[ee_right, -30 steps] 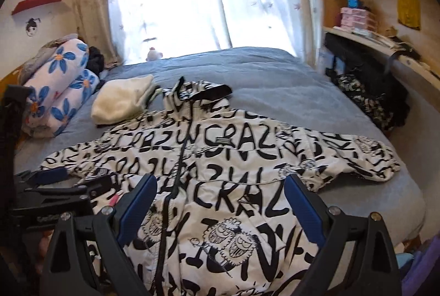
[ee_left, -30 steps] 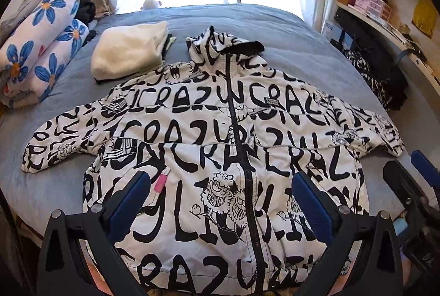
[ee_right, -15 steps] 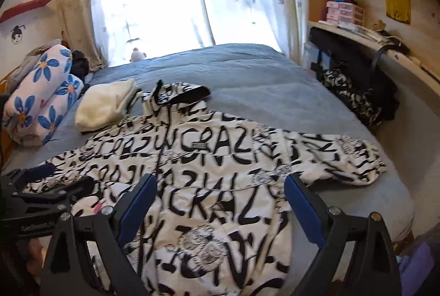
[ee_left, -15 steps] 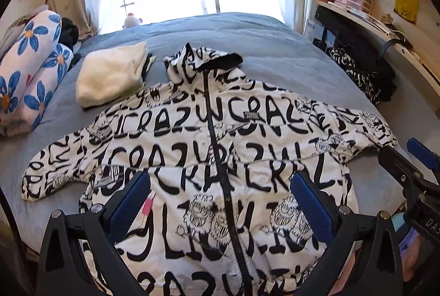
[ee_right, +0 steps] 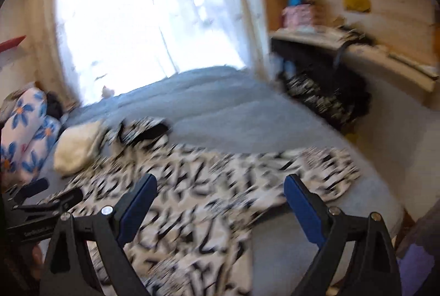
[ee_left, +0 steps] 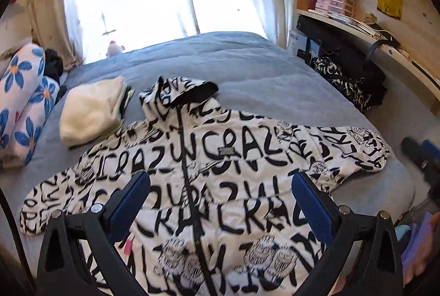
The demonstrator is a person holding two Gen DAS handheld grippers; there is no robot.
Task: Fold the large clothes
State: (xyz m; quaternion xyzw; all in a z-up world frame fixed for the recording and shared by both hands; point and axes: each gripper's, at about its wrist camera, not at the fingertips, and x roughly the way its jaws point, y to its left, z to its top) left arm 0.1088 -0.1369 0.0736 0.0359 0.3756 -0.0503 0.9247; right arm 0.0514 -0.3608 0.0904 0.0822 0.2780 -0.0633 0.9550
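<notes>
Lying face up on the grey bed [ee_left: 247, 70], zipper closed and both sleeves spread out to the sides, the black-and-white lettered hooded jacket [ee_left: 220, 172] is laid flat — a layout that, by my judgement, readies it for folding. Left gripper [ee_left: 220, 202] and right gripper [ee_right: 220, 202] hover above its lower half, fingers wide and holding nothing. A cream folded garment [ee_left: 90, 114] sits just beside the hood, probably set aside as done.
</notes>
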